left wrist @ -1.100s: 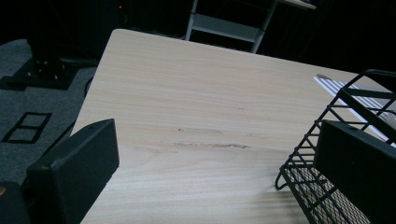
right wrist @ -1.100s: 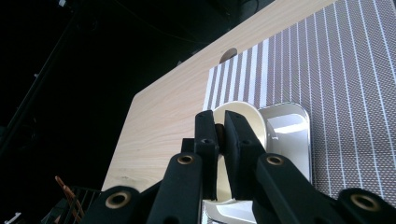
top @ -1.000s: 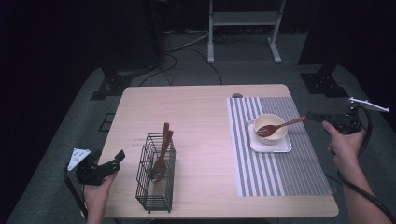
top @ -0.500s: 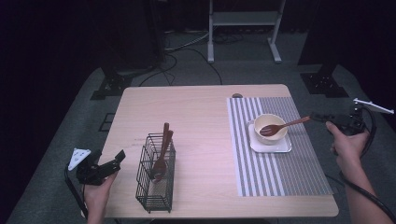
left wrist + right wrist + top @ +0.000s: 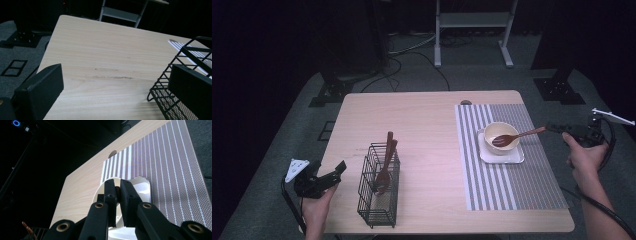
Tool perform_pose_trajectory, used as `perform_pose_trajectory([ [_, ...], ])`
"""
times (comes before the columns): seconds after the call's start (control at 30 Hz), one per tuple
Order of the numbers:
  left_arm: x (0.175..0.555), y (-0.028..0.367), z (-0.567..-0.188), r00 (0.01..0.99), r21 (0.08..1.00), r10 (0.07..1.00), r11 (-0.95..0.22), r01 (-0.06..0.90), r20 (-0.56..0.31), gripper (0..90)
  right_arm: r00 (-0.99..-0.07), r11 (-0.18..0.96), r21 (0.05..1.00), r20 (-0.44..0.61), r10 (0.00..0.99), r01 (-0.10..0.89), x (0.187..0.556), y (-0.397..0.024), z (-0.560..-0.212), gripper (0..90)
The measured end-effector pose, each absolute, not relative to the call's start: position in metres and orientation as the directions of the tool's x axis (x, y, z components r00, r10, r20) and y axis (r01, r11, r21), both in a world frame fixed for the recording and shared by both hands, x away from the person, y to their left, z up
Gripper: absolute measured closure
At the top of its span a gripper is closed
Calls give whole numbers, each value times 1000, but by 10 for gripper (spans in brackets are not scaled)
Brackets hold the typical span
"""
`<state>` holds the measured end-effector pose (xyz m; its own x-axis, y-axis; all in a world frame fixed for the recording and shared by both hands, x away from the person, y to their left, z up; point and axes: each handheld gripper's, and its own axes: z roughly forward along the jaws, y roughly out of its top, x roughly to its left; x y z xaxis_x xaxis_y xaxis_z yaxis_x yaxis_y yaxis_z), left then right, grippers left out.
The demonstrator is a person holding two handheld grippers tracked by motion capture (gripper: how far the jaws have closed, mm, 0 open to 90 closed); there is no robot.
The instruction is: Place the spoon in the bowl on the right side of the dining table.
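The right gripper (image 5: 553, 128) sits at the right edge of the high view, its jaws pressed close together and pointing left, level. The left gripper (image 5: 338, 168) rests at the lower left, its jaws spread wide, aimed toward the upper right.

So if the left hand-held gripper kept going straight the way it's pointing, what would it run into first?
Most likely the black wire basket. The left hand-held gripper, jaws open, points across the table, and the basket's near corner sits right beside its right-hand jaw. Depth is hard to judge; it might only graze past onto bare wood.
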<state>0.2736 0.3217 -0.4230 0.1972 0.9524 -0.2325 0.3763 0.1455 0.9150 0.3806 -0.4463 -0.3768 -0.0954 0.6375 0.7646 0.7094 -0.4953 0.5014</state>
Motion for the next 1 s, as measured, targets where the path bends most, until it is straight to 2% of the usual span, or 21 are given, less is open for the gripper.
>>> perform_pose_trajectory([
  [1.0, 273, 322, -422, 194, 915, 953, 146, 376, -231, 0, -81, -489, 500, 754, 652, 715, 382, -443, -392, 834],
])
